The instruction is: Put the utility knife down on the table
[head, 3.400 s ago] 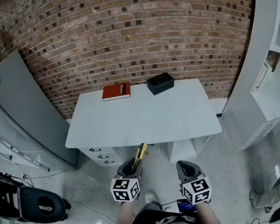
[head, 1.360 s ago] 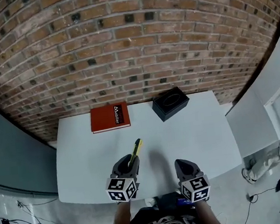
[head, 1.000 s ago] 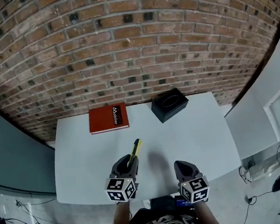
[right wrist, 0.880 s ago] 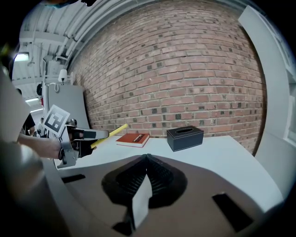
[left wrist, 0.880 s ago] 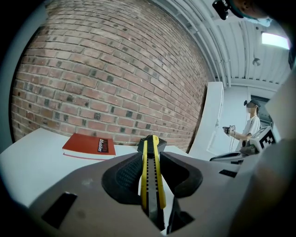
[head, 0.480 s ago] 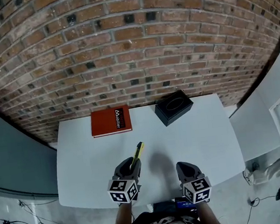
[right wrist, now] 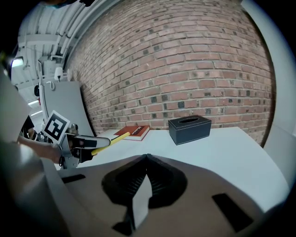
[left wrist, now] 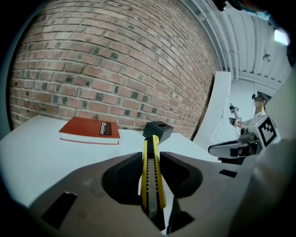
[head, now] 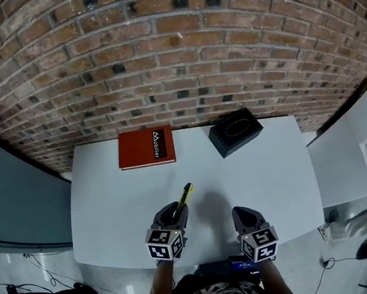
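Half of what we see from the head view is brick wall [head: 173, 58], rising straight behind the table's far edge. The white table [head: 265, 167] comes next in size. Its near edge is partly covered by both grippers and by our forearms, which the bottom of the view cuts off. A grey panel [head: 17, 188] stands off the table's left end, and we cannot make out what it belongs to.

At the table's back left lies a red book [head: 146, 146], flat and close to the wall. A black box [head: 236, 132] with an oval opening in its top sits at the table's back, to the right of the book and apart from it. Neither one is touching either gripper.

Over the table's near edge, left of centre, the left gripper [head: 176, 211] has its jaws clamped on the utility knife [head: 185, 195]. The yellow and black handle stands on edge between the pads and points toward the gap between book and box. Its rear end is swallowed by the jaws. From the right gripper view the knife slants upward, held above the table rather than lying on it.

The right gripper [head: 242, 214] hangs over the table's near edge, right of centre, with its jaws closed together on nothing.
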A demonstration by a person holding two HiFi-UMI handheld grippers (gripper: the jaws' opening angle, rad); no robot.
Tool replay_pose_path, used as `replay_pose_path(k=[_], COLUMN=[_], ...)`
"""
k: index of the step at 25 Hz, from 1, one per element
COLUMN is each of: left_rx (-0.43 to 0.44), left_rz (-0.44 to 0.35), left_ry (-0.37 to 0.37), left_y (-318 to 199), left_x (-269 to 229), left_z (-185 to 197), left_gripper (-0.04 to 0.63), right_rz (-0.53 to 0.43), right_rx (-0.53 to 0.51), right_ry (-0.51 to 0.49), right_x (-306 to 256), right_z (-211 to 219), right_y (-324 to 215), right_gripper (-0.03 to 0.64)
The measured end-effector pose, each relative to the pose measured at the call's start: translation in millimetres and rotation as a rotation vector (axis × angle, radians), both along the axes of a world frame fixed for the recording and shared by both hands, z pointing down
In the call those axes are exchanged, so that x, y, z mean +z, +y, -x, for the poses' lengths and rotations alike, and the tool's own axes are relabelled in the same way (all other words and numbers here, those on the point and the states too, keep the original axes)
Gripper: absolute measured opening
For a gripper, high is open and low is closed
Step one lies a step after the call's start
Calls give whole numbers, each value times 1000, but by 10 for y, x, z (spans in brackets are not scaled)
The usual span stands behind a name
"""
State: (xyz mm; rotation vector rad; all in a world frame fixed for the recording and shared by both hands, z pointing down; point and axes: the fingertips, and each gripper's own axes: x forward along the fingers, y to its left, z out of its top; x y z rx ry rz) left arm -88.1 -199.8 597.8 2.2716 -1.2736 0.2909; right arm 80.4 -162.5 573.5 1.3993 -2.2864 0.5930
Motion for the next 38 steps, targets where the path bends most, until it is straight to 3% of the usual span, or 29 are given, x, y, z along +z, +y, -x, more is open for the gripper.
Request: replay_pose_path(k=[23,38], left_rx=[83,222], left_rz=[165,198], left_ry=[-83,-261], left_y=[-136,-90], left_x=[841,1158], left_z=[-185,-203], left_gripper=[121,123], right_rz=[127,152], right_rx=[31,1], right_ry=[16,11], right_x=[485,588], right_z=[-166,-19], right_y=[-247,-454], right_gripper=[1,1])
